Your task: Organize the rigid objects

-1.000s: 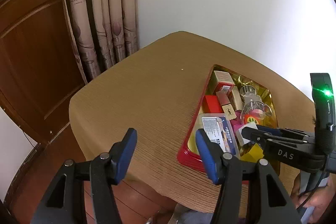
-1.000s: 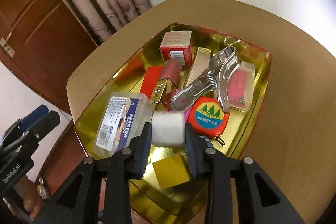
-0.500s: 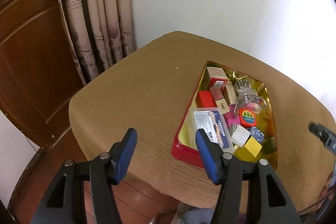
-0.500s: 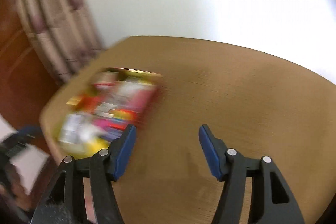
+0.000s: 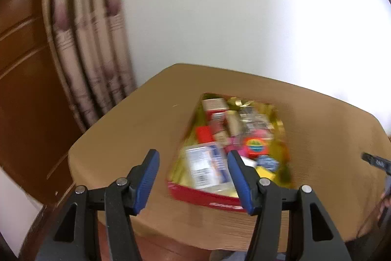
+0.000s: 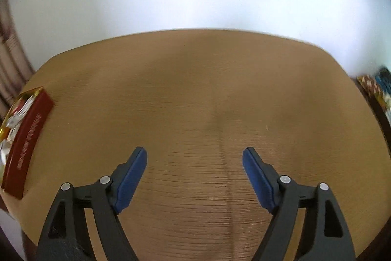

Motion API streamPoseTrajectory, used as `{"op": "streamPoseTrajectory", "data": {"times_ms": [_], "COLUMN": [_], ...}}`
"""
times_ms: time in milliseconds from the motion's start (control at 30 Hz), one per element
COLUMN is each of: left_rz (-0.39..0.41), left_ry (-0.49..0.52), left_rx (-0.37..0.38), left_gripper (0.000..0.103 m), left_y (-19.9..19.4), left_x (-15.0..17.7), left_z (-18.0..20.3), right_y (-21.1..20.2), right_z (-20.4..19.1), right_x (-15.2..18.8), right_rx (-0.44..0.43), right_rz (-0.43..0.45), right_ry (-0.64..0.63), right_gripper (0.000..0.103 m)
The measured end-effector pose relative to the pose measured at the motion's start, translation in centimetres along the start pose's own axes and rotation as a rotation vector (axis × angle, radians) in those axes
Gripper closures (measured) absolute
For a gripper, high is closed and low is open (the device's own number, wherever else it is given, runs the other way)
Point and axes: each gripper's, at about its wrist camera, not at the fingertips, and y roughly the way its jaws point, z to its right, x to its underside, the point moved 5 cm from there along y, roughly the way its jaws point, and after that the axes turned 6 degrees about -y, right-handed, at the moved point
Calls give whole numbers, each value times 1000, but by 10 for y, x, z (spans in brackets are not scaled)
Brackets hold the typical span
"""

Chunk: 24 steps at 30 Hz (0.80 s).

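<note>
A red tray (image 5: 210, 199) with gold lining lies on the table, crowded with small objects

Bright glare blows out white wall (image 5: 244, 16); motion blur throughout; fisheye bending, dark corners.

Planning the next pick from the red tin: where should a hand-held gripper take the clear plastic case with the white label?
Probably the clear case's two long edges, coming from above. It lies flat near the tin's front wall, so only its top is reachable. Blur hides finer detail.
</note>
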Motion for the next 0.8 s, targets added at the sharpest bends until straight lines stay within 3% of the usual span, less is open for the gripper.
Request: {"op": "streamPoseTrajectory", "data": {"times_ms": [67, 167, 300, 400, 567, 800], "left_rz": [18, 29, -8, 7, 19, 19], "left_ry": [39, 32, -27, -28, -54, -59], "left_rx": [7, 31, 68, 36, 53, 53], "left_gripper": [44, 44, 44, 44, 44, 44], "left_y": [-4, -8, -8, -14, -18, -20], "left_x": [-1, -1, -1, -4, -12, -11], "left_z": [12, 23, 20, 13, 2, -12], "right_y": [-11, -44, -87, -116, -135, -158], "right_z": [-4, -33, -88, -140, -207, -237], "right_x": [1, -3, -7, -8, -1, 2], "right_rx": [-55, -39, -137, -193, -217, -204], "right_rz": [31, 123, 212, 281, 340, 401], "right_ry": [49, -5, -37, -94, -168, -189], "right_gripper": [26, 25, 10, 6, 4, 1]}}
